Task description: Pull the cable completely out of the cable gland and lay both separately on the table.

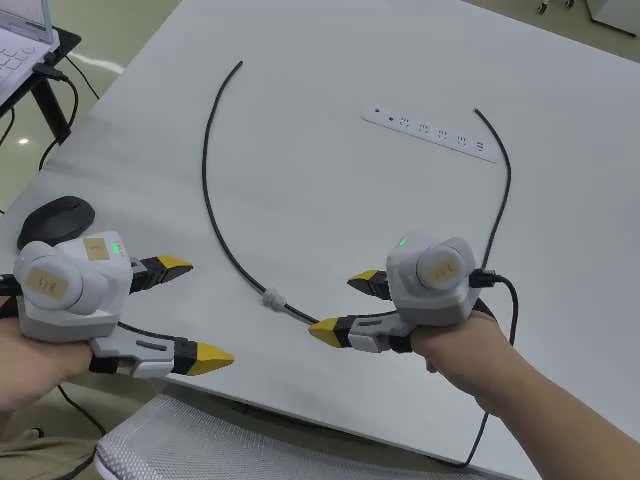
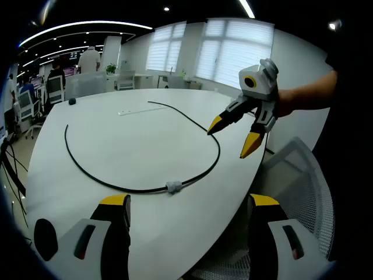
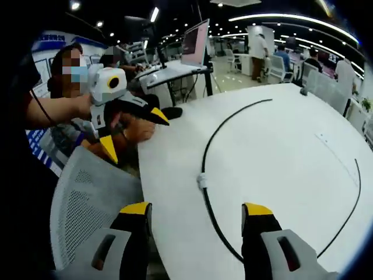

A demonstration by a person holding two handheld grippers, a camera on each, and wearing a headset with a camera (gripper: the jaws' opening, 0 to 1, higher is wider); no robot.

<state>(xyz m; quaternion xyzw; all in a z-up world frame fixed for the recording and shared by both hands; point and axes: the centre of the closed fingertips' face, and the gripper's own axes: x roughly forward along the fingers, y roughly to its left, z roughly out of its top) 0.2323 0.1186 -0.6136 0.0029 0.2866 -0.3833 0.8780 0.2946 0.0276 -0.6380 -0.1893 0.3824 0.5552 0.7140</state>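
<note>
A long black cable (image 1: 207,180) curves across the white table (image 1: 330,190), and a small grey cable gland (image 1: 272,299) sits threaded on it near the front edge. The gland (image 2: 173,186) lies ahead of my left gripper (image 2: 189,201), which is open and holds nothing. In the head view my left gripper (image 1: 190,310) is at the lower left, my right gripper (image 1: 342,306) just right of the gland. My right gripper (image 3: 195,209) is open too, with the gland (image 3: 201,181) and cable (image 3: 221,131) lying between its jaws farther out.
A white power strip (image 1: 430,132) lies at the back right with its own black cord (image 1: 502,195). A dark computer mouse (image 1: 57,220) rests at the left edge. A mesh chair (image 1: 190,445) stands below the front edge. A laptop (image 1: 22,35) sits on a side stand.
</note>
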